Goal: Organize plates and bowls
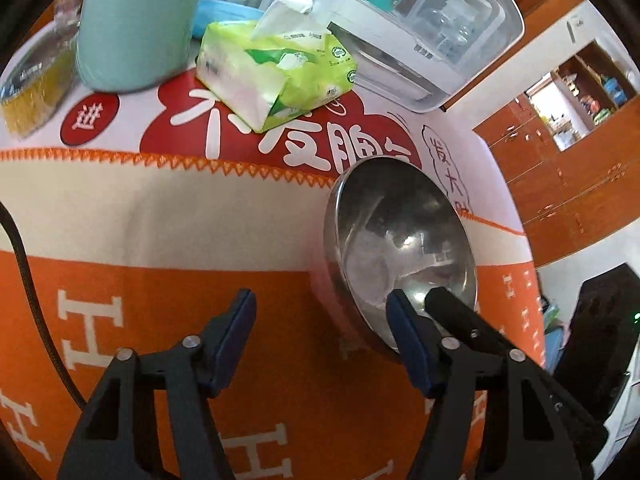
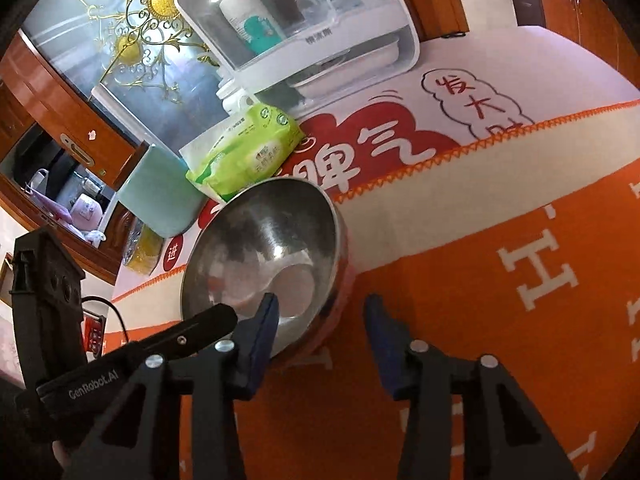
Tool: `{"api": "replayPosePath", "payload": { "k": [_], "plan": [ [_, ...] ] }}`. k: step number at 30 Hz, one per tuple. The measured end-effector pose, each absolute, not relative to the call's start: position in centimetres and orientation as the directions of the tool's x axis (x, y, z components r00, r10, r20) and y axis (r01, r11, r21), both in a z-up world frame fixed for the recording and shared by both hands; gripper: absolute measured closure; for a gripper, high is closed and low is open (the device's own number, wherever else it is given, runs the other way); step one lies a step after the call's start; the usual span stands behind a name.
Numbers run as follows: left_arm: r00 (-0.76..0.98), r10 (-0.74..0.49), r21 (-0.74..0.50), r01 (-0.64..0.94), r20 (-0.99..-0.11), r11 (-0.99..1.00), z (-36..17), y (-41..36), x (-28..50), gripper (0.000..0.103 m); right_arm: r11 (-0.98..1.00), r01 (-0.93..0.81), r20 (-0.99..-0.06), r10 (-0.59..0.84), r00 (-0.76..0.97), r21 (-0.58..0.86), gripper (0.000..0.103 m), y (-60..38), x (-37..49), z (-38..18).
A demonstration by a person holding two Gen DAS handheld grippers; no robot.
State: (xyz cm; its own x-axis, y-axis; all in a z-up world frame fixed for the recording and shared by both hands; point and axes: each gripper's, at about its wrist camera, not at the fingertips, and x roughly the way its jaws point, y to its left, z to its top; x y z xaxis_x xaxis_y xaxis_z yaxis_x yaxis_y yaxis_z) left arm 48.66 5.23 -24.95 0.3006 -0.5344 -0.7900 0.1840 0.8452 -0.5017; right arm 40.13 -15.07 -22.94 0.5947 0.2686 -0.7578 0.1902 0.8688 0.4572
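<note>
A steel bowl (image 1: 400,248) sits empty on the orange and cream cloth (image 1: 160,208). In the left wrist view my left gripper (image 1: 320,312) is open. Its right finger (image 1: 404,332) is over the bowl's near rim and its left finger is over bare cloth. The black finger of the other gripper (image 1: 452,308) reaches into the bowl beside it. In the right wrist view my right gripper (image 2: 320,320) is open astride the wall of the bowl (image 2: 260,248): its left pad (image 2: 264,328) is inside and its right pad is outside. Neither pad presses on the wall.
Behind the bowl lie a green tissue pack (image 1: 276,76), a mint green container (image 1: 136,28) and a clear-lidded white appliance (image 1: 432,28) with bottles inside. A jar with yellow contents (image 1: 32,92) stands far left. The table edge drops off at the right, before wooden cabinets (image 1: 560,184).
</note>
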Motion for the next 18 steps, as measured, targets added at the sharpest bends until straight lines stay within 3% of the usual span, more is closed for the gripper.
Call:
{"api": "replayPosePath", "payload": {
  "k": [9, 11, 18],
  "plan": [
    [0.271, -0.53, -0.504, 0.164, -0.804, 0.848, -25.9, 5.0, 48.5, 0.072, 0.844, 0.213, -0.757, 0.295, 0.583, 0.493, 0.078, -14.9, 39.9, -23.7],
    [0.26, -0.54, -0.512, 0.171, -0.8, 0.841, -26.0, 4.8, 48.2, 0.084, 0.838, 0.218, -0.755, 0.3, 0.583, 0.501, 0.081, -15.0, 39.8, -23.7],
    [0.256, -0.524, -0.492, 0.181, -0.812, 0.852, -25.9, 4.6, 47.2, 0.088, 0.803, 0.275, -0.768, 0.314, 0.559, 0.528, 0.091, -15.7, 39.4, -24.1]
  ]
}}
